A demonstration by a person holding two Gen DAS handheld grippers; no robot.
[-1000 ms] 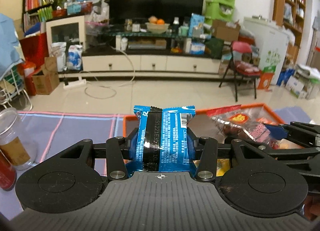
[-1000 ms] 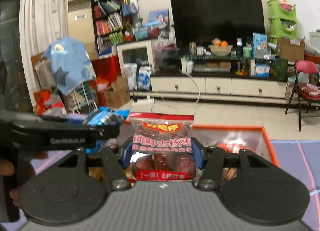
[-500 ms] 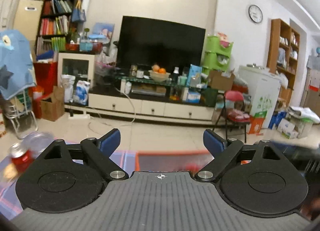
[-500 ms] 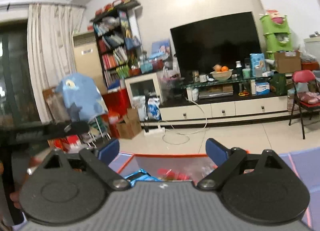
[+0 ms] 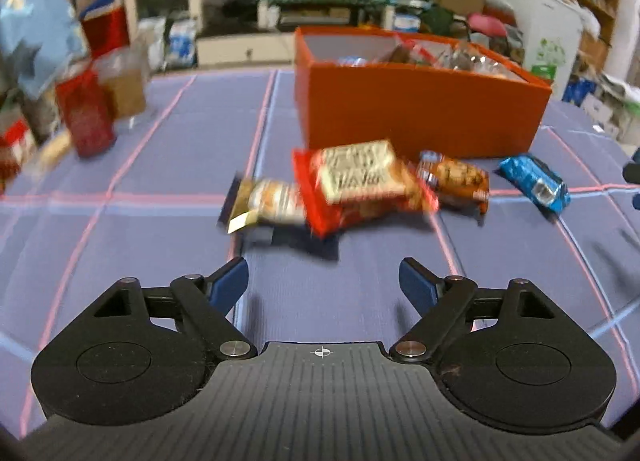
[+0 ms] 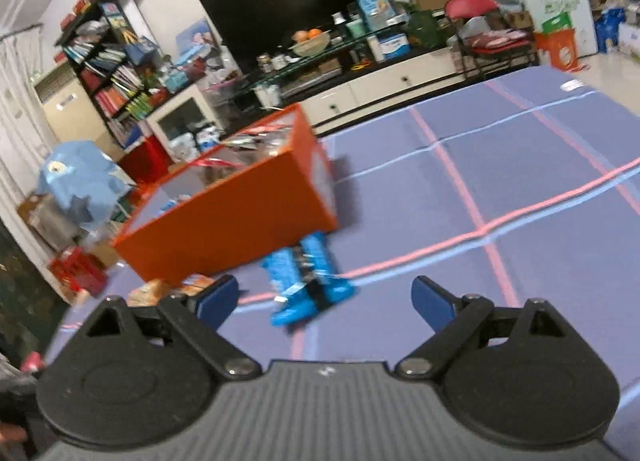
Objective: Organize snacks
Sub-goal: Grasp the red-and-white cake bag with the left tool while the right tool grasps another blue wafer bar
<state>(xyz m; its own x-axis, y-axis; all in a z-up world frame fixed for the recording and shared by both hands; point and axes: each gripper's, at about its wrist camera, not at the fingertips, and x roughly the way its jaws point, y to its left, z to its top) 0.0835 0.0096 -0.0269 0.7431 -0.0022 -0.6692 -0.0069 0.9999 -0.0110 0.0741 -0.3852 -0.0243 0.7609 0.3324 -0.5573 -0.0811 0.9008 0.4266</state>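
Note:
An orange box (image 5: pixel 420 113) with several snack packs inside stands on the blue checked cloth (image 5: pixel 160 165). In front of it lie a red pack (image 5: pixel 360 181), a gold-and-white pack (image 5: pixel 264 201), a brown pack (image 5: pixel 456 179) and a blue pack (image 5: pixel 536 183). My left gripper (image 5: pixel 320 267) hovers short of the red pack, its jaws wide and closing with nothing between them. My right gripper (image 6: pixel 325 283) is open and empty, tilted. It points at the blue pack (image 6: pixel 308 281) just beyond its fingertips, beside the orange box (image 6: pixel 228 217).
A clear jar (image 5: pixel 120 85) and a red can (image 5: pixel 86 113) stand at the cloth's left side. Wide bare cloth (image 6: pixel 500 181) stretches right of the box. Beyond the table are a TV cabinet, shelves and a red chair (image 6: pixel 480 21).
Both grippers let go of their packs over the box, opened, and pulled back and down. They now face the snacks lying on the cloth in front of the box.

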